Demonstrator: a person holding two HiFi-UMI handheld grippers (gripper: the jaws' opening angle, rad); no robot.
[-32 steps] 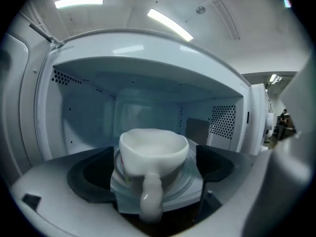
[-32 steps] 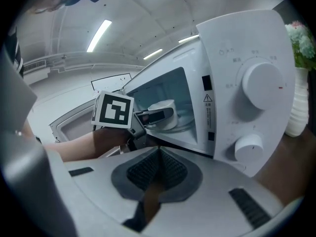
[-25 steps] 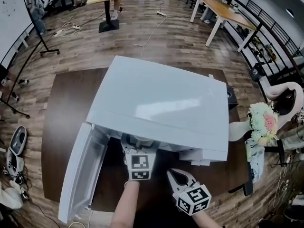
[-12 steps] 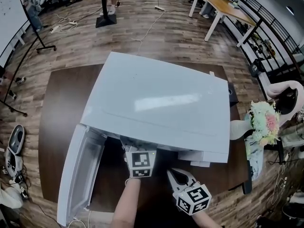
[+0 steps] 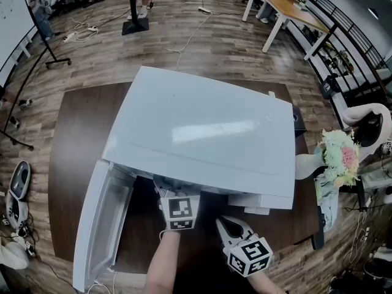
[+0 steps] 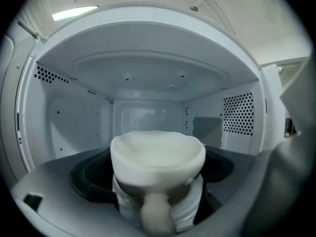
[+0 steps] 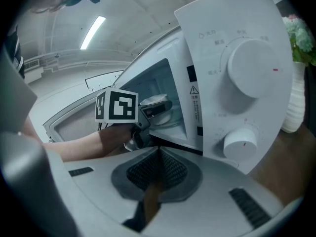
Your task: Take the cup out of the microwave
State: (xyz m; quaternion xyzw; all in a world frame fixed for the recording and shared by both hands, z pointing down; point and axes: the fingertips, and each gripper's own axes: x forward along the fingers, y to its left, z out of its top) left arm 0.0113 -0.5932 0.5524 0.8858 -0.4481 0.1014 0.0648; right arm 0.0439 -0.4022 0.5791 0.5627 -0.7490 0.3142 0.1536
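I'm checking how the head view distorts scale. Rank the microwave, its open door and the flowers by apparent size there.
Largest: the microwave, easily.
Next: its open door, seen at a slant.
Smallest: the flowers, though they sit near the picture's edge, so their true size is unsure.

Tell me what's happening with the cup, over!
Left tool open, jaws either side of cup inside microwave. Right tool shut, empty, outside. Door open, nothing blocking.

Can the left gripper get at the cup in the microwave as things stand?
Probably yes: the door is open and the left gripper sits at the cavity mouth with the cup between its parted fingers, nothing blocking.
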